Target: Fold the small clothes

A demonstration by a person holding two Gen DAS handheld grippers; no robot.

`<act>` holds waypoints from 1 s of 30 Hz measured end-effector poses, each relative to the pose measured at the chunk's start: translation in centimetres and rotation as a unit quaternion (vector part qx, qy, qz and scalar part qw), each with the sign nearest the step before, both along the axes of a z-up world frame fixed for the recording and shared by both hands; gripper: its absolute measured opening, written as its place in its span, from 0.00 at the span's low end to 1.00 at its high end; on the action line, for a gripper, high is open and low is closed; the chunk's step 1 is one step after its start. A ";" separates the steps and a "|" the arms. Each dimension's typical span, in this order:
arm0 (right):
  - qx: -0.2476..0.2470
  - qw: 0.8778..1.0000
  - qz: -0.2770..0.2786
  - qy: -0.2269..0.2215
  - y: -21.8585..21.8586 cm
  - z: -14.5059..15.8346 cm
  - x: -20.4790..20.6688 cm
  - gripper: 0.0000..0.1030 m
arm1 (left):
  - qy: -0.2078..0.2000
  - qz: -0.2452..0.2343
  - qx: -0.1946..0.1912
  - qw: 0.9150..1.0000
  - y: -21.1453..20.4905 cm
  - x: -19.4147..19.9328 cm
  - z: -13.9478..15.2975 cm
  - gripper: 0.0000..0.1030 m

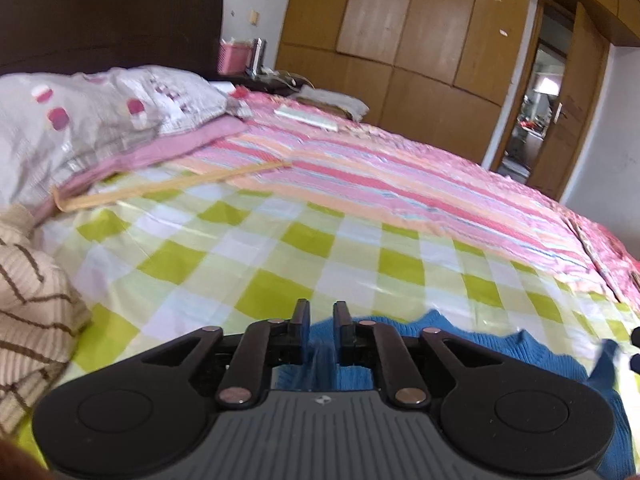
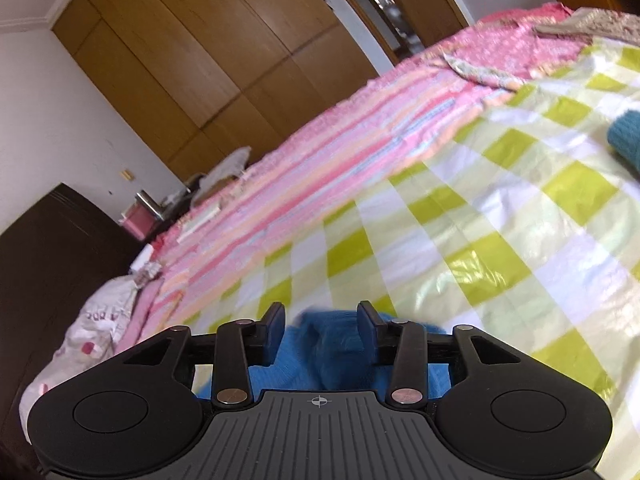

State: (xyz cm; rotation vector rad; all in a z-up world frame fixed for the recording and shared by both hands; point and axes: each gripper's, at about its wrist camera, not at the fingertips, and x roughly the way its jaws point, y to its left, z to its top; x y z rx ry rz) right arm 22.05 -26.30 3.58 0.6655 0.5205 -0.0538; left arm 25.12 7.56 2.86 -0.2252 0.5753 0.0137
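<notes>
A blue knitted sweater (image 1: 460, 336) lies on the green-and-white checked sheet (image 1: 280, 248), right under both grippers. My left gripper (image 1: 321, 312) stands over the sweater's left part with its jaws only a little apart. A blurred fold of blue knit sits in the narrow gap, and the pads do not seem to press it. In the right wrist view the sweater (image 2: 320, 340) bunches up between the fingers of my right gripper (image 2: 322, 314). That gripper's jaws are plainly open and clear of the knit on both sides.
A beige garment with brown stripes (image 1: 32, 300) lies at the left, and a flat wooden stick (image 1: 172, 184) beyond it. A patterned pillow (image 1: 80, 120) rests against the dark headboard. A teal knitted item (image 2: 626, 136) lies far right. Pink striped bedding (image 1: 400, 184) covers the far half.
</notes>
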 end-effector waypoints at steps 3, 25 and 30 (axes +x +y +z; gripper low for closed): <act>-0.015 1.000 0.006 -0.011 0.4 0.7 -0.5 0.42 | -0.016 0.013 0.020 1.000 0.0 -0.6 0.5 0.24; -0.106 0.987 0.116 0.042 5.3 -2.3 -2.2 0.42 | -0.001 -0.167 0.052 0.985 -3.6 -7.1 -2.0 0.24; -0.108 0.985 0.125 0.045 5.6 -2.8 -2.1 0.42 | -0.015 -0.200 0.067 0.977 -4.7 -7.8 -1.2 0.28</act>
